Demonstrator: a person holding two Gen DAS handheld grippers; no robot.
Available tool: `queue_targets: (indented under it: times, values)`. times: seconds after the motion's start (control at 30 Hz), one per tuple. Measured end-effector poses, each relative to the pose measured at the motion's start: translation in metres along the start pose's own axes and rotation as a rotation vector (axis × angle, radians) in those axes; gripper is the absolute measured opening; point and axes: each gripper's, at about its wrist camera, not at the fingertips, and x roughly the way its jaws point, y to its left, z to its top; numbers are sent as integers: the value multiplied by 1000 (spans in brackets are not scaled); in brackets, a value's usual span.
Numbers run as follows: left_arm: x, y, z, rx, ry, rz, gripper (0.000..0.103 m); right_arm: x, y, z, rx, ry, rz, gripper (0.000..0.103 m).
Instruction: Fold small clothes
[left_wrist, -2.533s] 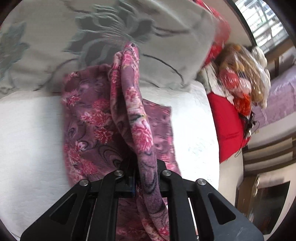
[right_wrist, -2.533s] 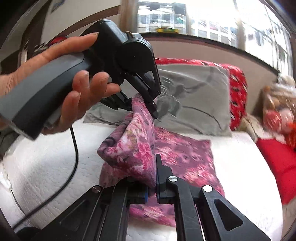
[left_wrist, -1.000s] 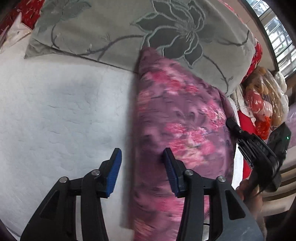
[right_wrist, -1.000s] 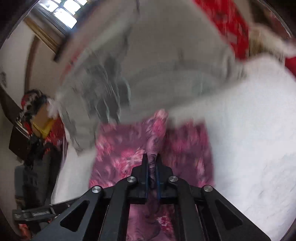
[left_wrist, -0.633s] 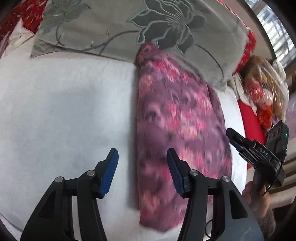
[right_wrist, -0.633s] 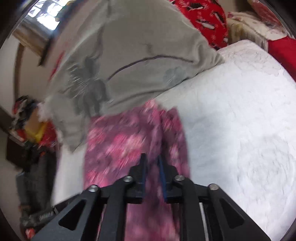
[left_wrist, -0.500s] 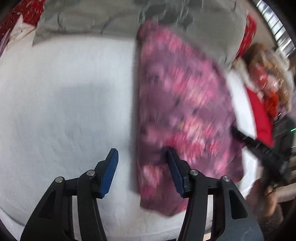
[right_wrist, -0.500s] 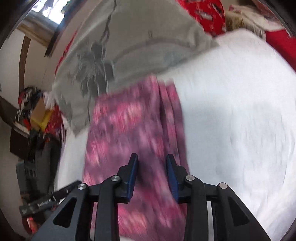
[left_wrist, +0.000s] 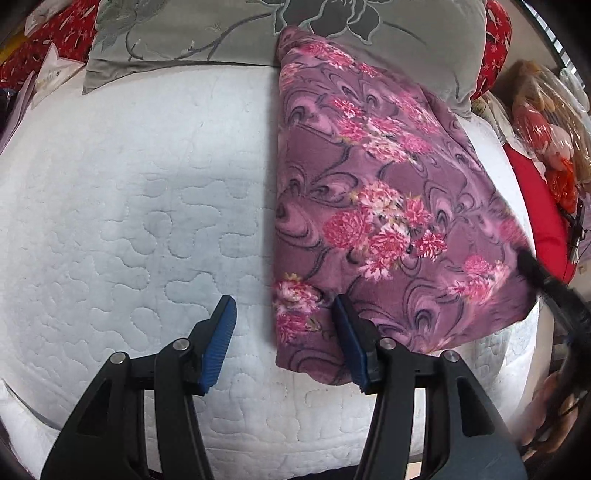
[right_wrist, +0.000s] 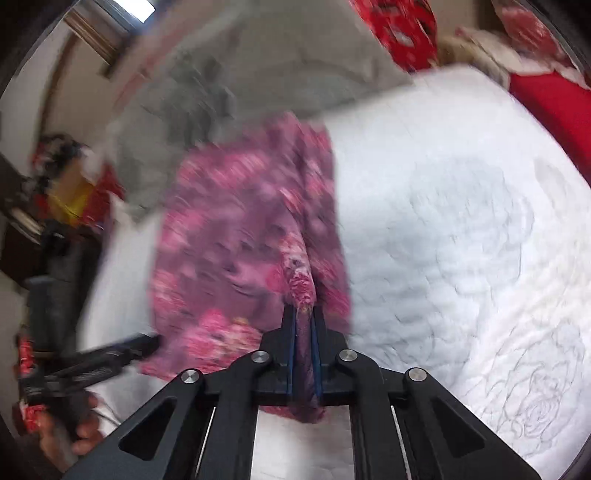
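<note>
Since a moment ago the left tongs (left_wrist: 282, 332) have let go and now stand wide apart; the right tongs (right_wrist: 303, 332), briefly opened, are again clamped on a ridge of the cloth (left_wrist: 376, 206). Judgement: another fold is starting. The cloth lies folded on the bed (left_wrist: 147, 206), its near-left corner between the left tongs.

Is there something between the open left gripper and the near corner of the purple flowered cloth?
Nothing visible. The left gripper hangs open at the purple flowered cloth, whose near corner lies on bare white quilt.
</note>
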Motion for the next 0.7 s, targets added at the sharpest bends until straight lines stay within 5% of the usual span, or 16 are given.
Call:
queue_targets:
  times: [0.1,0.23,0.4,0.53,0.6,0.7]
  values:
    - [3,1,-1,-6,6,2,53,-1,-7,3,5,-12,-22,7]
    - [-2,6,2,1,19,-20,53,37,-14,-10,-38,157,-120,12]
    - [-26,14,37,-68,-65,-132,53,7,7,26,-43,0,-84,19]
    - [-12,4,57,-49,-67,-97,53,17,24,57,-23,-91,-5,19]
    - [13,3,59,-31,-21,-70,54,47,22,60,-16,-52,-24,19]
    - [15,12,68,-17,-4,-146,56,89,14,44,-71,106,-139,17]
